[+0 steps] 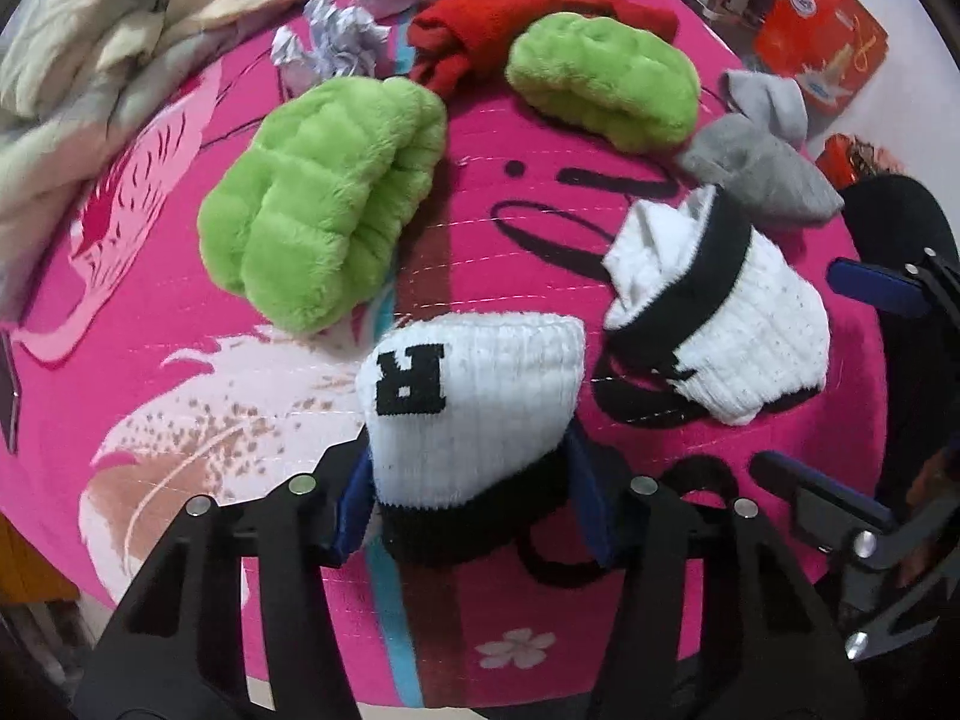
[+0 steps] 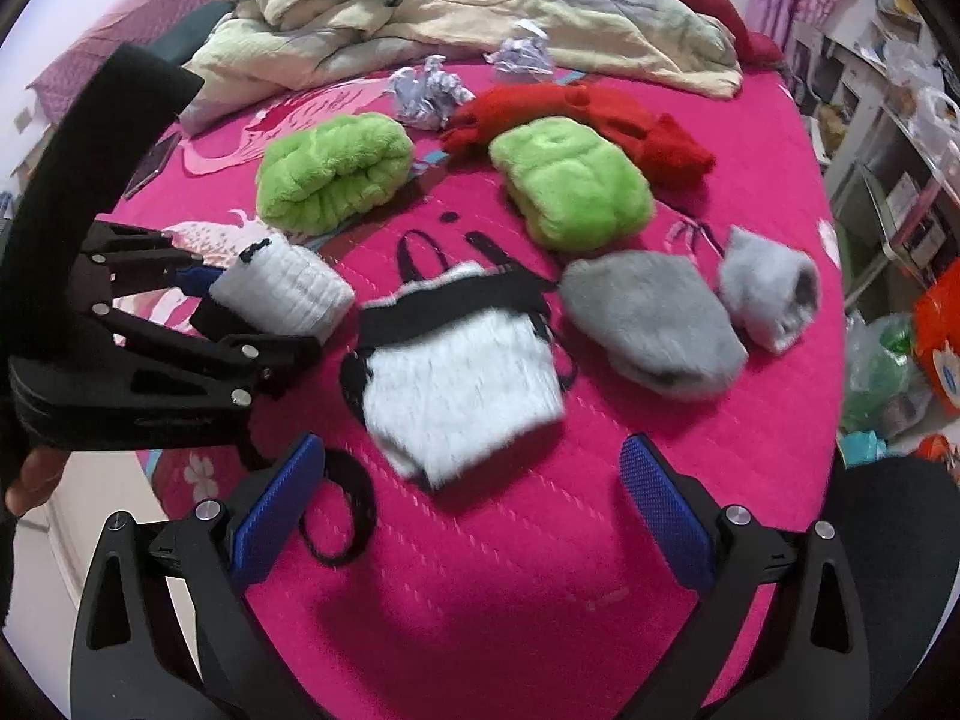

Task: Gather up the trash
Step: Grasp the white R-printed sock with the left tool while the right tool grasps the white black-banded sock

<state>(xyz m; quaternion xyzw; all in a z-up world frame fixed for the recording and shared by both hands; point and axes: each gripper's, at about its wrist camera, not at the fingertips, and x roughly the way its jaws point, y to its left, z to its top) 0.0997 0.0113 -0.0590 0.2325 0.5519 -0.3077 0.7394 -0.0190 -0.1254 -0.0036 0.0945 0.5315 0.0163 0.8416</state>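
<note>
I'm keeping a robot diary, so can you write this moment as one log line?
left gripper: shut on white sock | right gripper: open, over bed | paper balls: untouched

A black knitted capital letter "R" stands on the white ribbed sock with a black cuff (image 1: 474,414), appearing upside down in the left wrist view; nothing else is legible.

Bare pink bedspread (image 2: 600,540) is lying open directly ahead of the right gripper (image 2: 474,516), offering free passage up to the white-and-black sock (image 2: 462,384). Beyond it, two green plush socks (image 2: 336,174), a red sock (image 2: 606,114) and grey socks (image 2: 654,324) are crowding the route to the crumpled paper (image 2: 429,93). A rumpled quilt (image 2: 480,12) is blocking the far edge
</note>
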